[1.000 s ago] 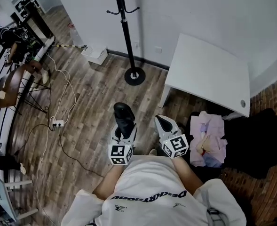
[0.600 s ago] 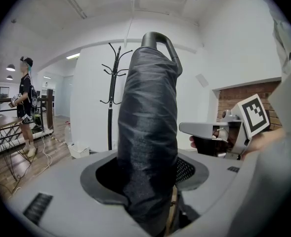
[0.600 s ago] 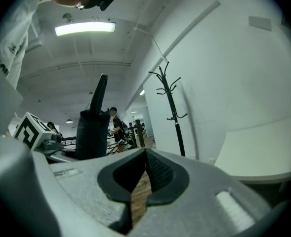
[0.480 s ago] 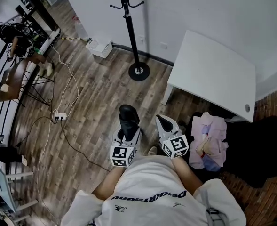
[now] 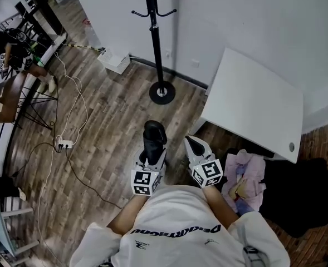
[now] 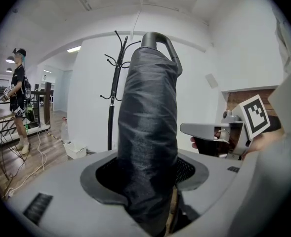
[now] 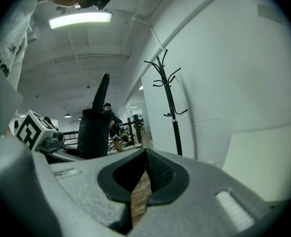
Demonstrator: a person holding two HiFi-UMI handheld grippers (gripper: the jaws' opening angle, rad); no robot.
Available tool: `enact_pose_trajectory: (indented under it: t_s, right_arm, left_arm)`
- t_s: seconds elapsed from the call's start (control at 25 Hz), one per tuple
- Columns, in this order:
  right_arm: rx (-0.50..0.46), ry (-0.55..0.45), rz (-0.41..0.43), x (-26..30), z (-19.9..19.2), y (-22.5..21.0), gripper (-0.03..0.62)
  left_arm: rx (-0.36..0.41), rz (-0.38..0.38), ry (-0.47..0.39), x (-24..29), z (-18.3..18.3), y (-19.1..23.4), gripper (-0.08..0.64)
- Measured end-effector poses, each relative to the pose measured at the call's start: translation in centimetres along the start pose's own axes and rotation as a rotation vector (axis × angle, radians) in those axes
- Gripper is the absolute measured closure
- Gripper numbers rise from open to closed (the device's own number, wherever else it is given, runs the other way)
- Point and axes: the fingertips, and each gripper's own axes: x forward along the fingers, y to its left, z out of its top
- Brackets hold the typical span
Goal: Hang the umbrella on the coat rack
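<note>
While we stand on the wood floor (image 5: 111, 129), our left gripper (image 5: 150, 156) clasps the furled umbrella (image 5: 154, 137) upright, and our right gripper (image 5: 192, 143) has its jaws closed on nothing. Clothes (image 5: 244, 177) lie just right of us, below the table (image 5: 253, 102) edge. Ahead, open floor reaches the rack (image 5: 155, 43) by the wall (image 5: 219, 15). Cables (image 5: 83, 107) trail left.

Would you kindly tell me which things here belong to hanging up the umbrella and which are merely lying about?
For the job:
umbrella, gripped by the left gripper
coat rack

Lying about:
white table
pile of clothes
power strip with its cables
white box by the wall
</note>
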Motion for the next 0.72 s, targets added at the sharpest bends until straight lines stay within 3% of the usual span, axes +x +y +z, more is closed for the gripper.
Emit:
enact_pose_trajectory:
  t_s: [0.44, 0.72]
  right_arm:
    - [-0.018, -0.017, -0.068, 15.5, 7.3, -5.3, 0.594]
    - [-0.029, -0.029, -0.119, 23.9, 10.4, -7.9, 0.595]
  left_arm:
    - [0.006, -0.032, 0.001, 11.6, 9.9, 11.6, 0.308]
    - [0.017, -0.069, 0.001, 17.7, 14.2, 17.9, 0.308]
